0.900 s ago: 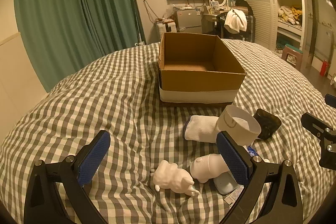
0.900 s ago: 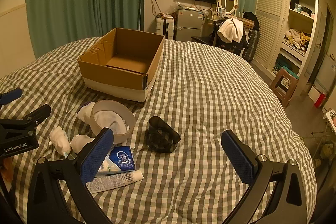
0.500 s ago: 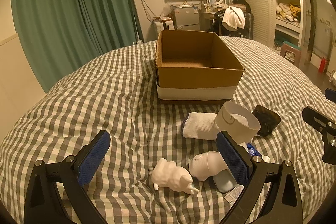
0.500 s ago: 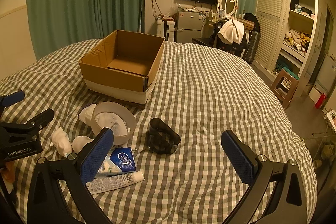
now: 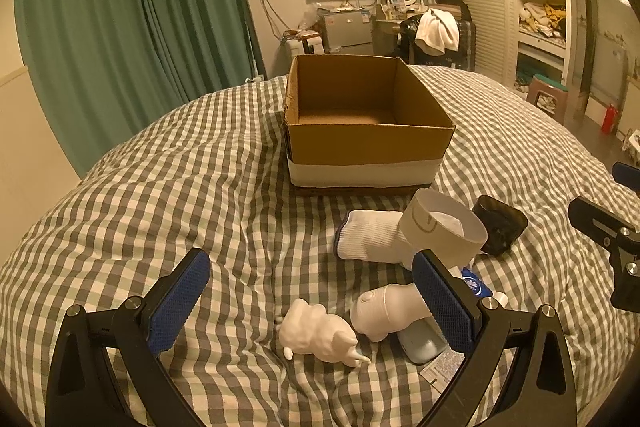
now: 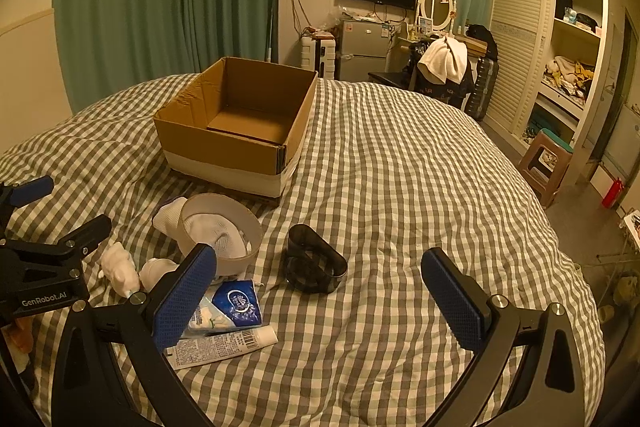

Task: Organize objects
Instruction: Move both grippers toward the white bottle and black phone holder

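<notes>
An open cardboard box (image 5: pixel 366 135) (image 6: pixel 236 131) stands empty on the checked bed. In front of it lies a heap: a white sock (image 5: pixel 370 235), a white paper ring (image 5: pixel 444 231) (image 6: pixel 220 231), a black holder (image 5: pixel 500 229) (image 6: pixel 314 261), a white animal figure (image 5: pixel 316 333) (image 6: pixel 118 267), a white rounded device (image 5: pixel 386 311), a blue tissue pack (image 6: pixel 236 305) and a tube (image 6: pixel 222 345). My left gripper (image 5: pixel 312 301) is open just above the figure. My right gripper (image 6: pixel 320 297) hangs open over the bed, near the black holder.
The checked quilt (image 6: pixel 400 187) spreads wide to the right of the heap. Green curtains (image 5: pixel 132 27) hang behind the bed. A dresser with a television, a fridge and a wardrobe (image 6: pixel 560 47) stand at the far wall, and a stool (image 6: pixel 546 163) is on the floor.
Both views have shifted slightly; the box and heap sit a little lower and nearer in the left wrist view. Nothing was picked up, and both grippers stay open.
</notes>
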A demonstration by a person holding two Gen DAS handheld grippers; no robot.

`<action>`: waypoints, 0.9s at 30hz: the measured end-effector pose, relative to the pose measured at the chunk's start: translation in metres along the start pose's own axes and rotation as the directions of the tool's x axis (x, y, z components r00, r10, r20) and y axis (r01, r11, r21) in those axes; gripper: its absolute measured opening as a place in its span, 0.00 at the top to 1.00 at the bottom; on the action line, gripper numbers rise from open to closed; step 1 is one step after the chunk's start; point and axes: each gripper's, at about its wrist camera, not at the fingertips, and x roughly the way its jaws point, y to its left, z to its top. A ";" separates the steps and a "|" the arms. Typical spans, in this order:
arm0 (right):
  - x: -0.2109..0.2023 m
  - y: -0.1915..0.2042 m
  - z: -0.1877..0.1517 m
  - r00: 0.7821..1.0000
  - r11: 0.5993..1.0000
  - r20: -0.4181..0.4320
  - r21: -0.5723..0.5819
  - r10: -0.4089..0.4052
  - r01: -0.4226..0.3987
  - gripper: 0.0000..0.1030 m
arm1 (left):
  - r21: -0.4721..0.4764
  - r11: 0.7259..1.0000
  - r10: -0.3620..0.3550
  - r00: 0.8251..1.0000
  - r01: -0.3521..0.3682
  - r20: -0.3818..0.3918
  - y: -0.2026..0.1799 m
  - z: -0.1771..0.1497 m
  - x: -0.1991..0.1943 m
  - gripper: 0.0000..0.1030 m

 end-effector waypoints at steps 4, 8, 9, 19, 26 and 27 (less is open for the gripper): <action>0.000 0.002 0.001 1.000 1.000 -0.002 -0.006 0.014 -0.014 0.00 | -0.002 1.000 -0.010 1.000 0.010 -0.004 -0.001 0.000 0.000 0.00; -0.001 0.003 0.001 1.000 1.000 -0.004 -0.009 0.016 -0.016 0.00 | 0.001 1.000 -0.021 1.000 0.021 -0.005 -0.004 0.001 0.000 0.00; 0.000 0.003 0.001 1.000 1.000 -0.004 -0.008 0.014 -0.014 0.00 | 0.000 1.000 -0.025 1.000 0.025 -0.002 -0.005 0.001 -0.001 0.00; -0.003 0.004 0.003 1.000 1.000 -0.001 -0.016 0.020 -0.020 0.00 | 0.001 1.000 -0.030 1.000 0.030 -0.001 -0.004 0.001 -0.002 0.00; -0.016 -0.002 0.015 1.000 1.000 0.022 -0.023 0.021 -0.021 0.00 | 0.007 0.999 -0.044 0.999 0.044 -0.023 -0.004 -0.002 -0.004 0.00; -0.019 -0.003 0.018 0.999 0.999 0.024 -0.026 0.028 -0.027 0.00 | 0.011 0.999 -0.048 0.998 0.048 -0.035 -0.006 -0.002 -0.002 0.00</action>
